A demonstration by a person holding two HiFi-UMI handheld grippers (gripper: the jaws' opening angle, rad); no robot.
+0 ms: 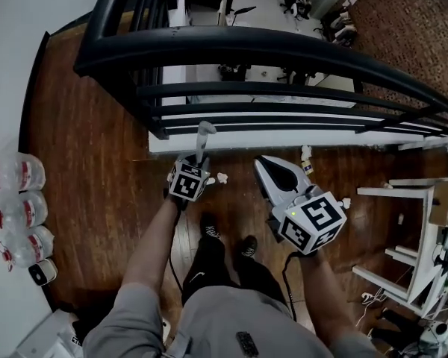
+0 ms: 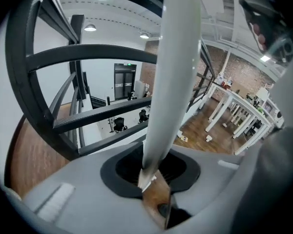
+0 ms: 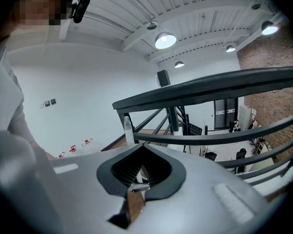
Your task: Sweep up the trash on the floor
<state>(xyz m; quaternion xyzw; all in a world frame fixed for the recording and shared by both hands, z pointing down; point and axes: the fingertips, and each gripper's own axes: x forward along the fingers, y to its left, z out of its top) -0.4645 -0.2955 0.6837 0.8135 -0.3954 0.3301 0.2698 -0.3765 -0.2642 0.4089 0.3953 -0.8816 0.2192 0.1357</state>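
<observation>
The left gripper (image 2: 154, 179) pinched a long, pale grey, rounded handle (image 2: 173, 72), which I took to be the sweeping tool's. The handle's long axis ran up and away from the gripper's jaws toward the black metal railing (image 1: 284, 88) and out past the top of the left gripper view. The trash was small white crumpled scraps on the brown wooden floor (image 1: 97, 162). The nearest scrap (image 1: 222, 177) lay just to the right of the left gripper, between it and the right gripper (image 3: 136, 188). Others (image 1: 306, 154) lay beyond the right gripper at the foot of the railing, and one (image 1: 346, 202) lay off that gripper's right side. The left hand was therefore the nearer to the closest scrap, and a sweep would have to run from left to right. The right gripper's jaws were pressed together. A thin pale rod (image 3: 128, 128) rose just above them, but I could not tell whether it was pinched. No view showed the working end of the handle, which was hidden under the left gripper and arm. No dustpan could be made out.
</observation>
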